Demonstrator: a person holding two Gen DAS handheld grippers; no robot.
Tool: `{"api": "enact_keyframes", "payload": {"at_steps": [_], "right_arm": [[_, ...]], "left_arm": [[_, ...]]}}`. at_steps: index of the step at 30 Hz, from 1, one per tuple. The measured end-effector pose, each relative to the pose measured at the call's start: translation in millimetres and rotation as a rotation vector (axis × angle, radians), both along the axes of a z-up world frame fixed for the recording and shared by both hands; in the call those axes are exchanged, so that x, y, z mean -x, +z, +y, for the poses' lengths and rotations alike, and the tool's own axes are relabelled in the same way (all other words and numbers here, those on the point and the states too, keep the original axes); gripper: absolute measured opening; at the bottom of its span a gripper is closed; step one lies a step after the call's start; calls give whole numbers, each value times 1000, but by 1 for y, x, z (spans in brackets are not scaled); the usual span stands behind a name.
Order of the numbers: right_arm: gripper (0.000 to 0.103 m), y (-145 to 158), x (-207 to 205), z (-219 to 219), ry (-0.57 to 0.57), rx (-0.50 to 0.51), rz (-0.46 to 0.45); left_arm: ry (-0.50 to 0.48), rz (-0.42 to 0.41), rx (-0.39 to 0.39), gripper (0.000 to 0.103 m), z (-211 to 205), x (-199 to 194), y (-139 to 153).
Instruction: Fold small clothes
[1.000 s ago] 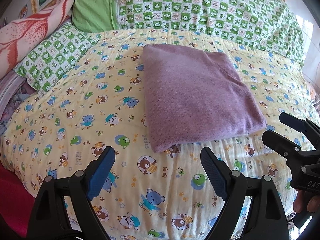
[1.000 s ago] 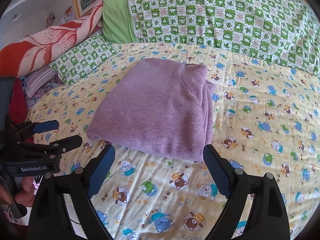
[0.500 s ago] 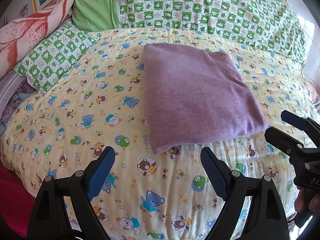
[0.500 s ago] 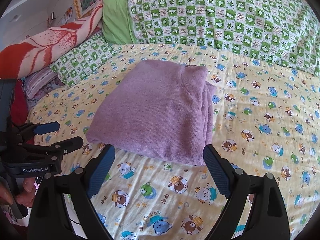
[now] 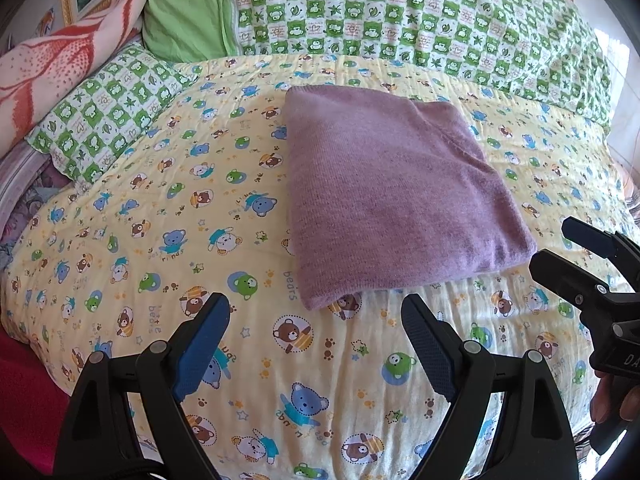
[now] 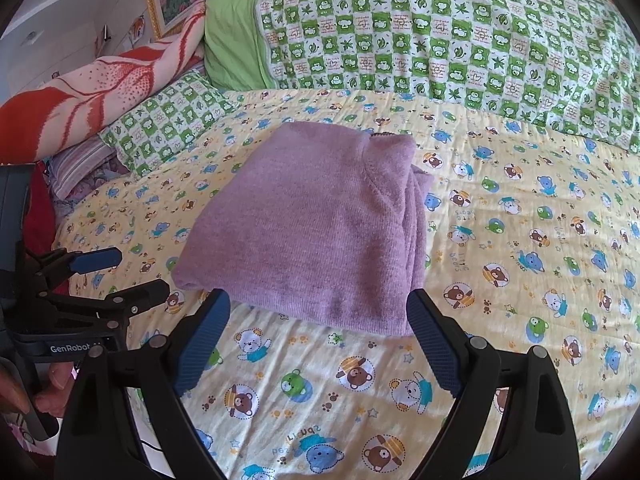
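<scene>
Only the right wrist view shows the folded purple sweater's stacked edges; both tools gape, empty.

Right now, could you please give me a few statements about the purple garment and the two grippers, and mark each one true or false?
1. The purple garment lies folded on the bear-print sheet. True.
2. The right gripper is clamped on the garment's near edge. False: it is open and holds nothing, short of the edge.
3. The left gripper is open and empty. True.
4. The garment rests on the green checked pillow. False: the pillow lies apart, off to the side.
5. A green checked blanket lies beyond the garment. True.
</scene>
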State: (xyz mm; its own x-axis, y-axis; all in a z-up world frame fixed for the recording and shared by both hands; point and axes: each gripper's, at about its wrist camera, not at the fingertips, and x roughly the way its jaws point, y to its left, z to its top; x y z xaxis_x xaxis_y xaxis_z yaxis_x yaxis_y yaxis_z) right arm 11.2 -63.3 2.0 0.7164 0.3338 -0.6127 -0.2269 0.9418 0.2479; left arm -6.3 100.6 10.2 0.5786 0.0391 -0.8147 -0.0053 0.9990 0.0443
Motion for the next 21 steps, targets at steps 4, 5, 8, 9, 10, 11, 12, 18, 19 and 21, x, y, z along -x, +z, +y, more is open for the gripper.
{"api": "enact_keyframes", "payload": {"at_steps": [4, 5, 8, 9, 10, 11, 12, 18, 19, 21], "right_arm": [[90, 0, 0, 0, -1, -2, 1], [90, 0, -1, 1, 0, -3, 2], [90, 0, -1, 0, -1, -2, 1], [90, 0, -2, 0, -1, -3, 2], [90, 0, -2, 0, 0, -3, 1], [90, 0, -2, 0, 0, -3, 0], [90, 0, -2, -1, 0, -3, 0], [90, 2, -5, -3, 4, -5, -2], [90, 3, -6, -3, 4, -5, -3], [90, 4, -9, -3, 3, -8, -3]], "left_arm": [[-2, 3, 0, 88, 0, -1, 0], [-2, 4, 1, 88, 0, -2, 0], [-1, 5, 1, 88, 1, -3, 0], [-1, 6, 1, 88, 1, -3, -1], [0, 8, -1, 88, 0, -2, 0], [1, 9, -1, 89, 1, -3, 0], [2, 9, 1, 89, 1, -3, 0], [2, 9, 2, 89, 2, -6, 1], [2, 8, 0, 89, 2, -6, 1], [2, 7, -2, 89, 2, -9, 2]]}}
